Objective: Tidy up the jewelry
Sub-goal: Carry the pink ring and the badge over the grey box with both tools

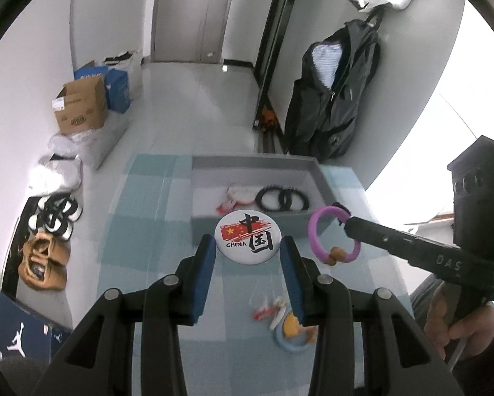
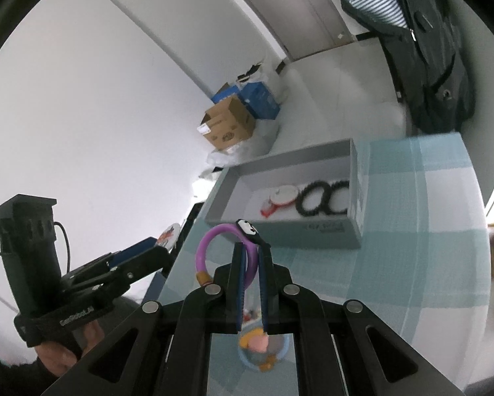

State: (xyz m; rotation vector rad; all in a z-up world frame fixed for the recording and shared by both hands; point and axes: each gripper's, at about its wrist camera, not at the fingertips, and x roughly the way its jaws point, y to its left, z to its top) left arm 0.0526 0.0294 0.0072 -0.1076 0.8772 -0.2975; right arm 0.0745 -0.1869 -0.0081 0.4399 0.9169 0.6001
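My left gripper (image 1: 247, 247) holds a round white badge (image 1: 246, 237) with a red flag and "CHINA" between its blue pads, just in front of the grey box (image 1: 324, 183). My right gripper (image 2: 251, 247) is shut on a purple bracelet (image 2: 204, 247) with a black-and-white charm and amber beads, held above the table near the box's front wall (image 2: 279, 234); it also shows in the left wrist view (image 1: 314, 231). Inside the box lie two black bead bracelets (image 1: 281, 198) and a red-and-white piece (image 1: 235, 196).
A light-blue bracelet with orange charms (image 1: 291, 335) and a small bag of red-and-white pieces (image 1: 268, 310) lie on the checked blue tablecloth (image 1: 141, 231). Cardboard boxes (image 1: 82, 109), shoes (image 1: 55, 213) and a hanging dark jacket (image 1: 332, 99) surround the table.
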